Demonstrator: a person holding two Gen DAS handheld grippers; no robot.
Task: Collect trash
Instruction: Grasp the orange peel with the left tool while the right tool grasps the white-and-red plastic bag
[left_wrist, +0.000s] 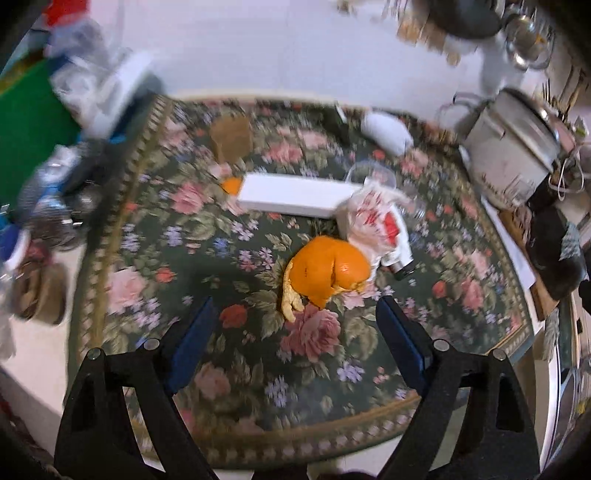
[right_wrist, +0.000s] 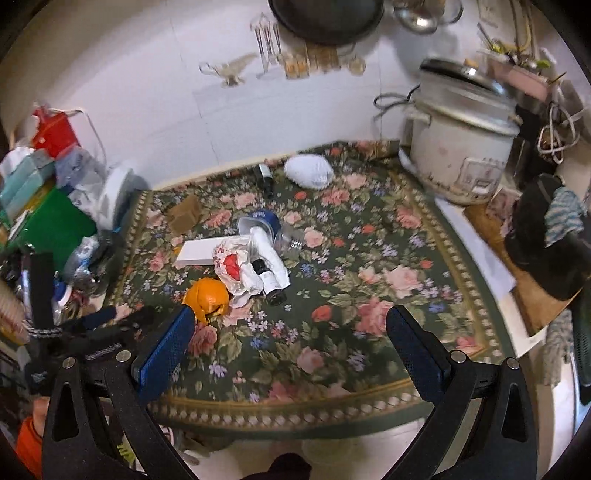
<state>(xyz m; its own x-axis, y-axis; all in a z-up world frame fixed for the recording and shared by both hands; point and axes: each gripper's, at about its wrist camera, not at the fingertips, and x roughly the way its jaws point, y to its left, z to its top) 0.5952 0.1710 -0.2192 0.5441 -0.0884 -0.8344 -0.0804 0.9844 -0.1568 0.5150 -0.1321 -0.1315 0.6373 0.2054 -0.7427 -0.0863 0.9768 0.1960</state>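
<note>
An orange peel (left_wrist: 327, 275) lies on the floral tablecloth (left_wrist: 207, 258), just ahead of my open, empty left gripper (left_wrist: 295, 317). Beside the peel sit a crumpled red-and-white wrapper (left_wrist: 373, 221), a small dark-capped bottle (left_wrist: 400, 264), a long white box (left_wrist: 295, 194) and a clear plastic cup (left_wrist: 371, 177). The right wrist view shows the same peel (right_wrist: 207, 295), wrapper (right_wrist: 231, 264), bottle (right_wrist: 267, 277) and white box (right_wrist: 195, 253). My right gripper (right_wrist: 290, 332) is open and empty, above the cloth, with the pile ahead to its left. The left gripper's arm shows at the left of that view.
A brown box (right_wrist: 184, 212), a white crumpled wad (right_wrist: 308, 171) and a small dark bottle (right_wrist: 266, 177) lie farther back. A rice cooker (right_wrist: 461, 147) stands at back right. Bags and a green box (right_wrist: 51, 225) crowd the left edge. A white wall is behind.
</note>
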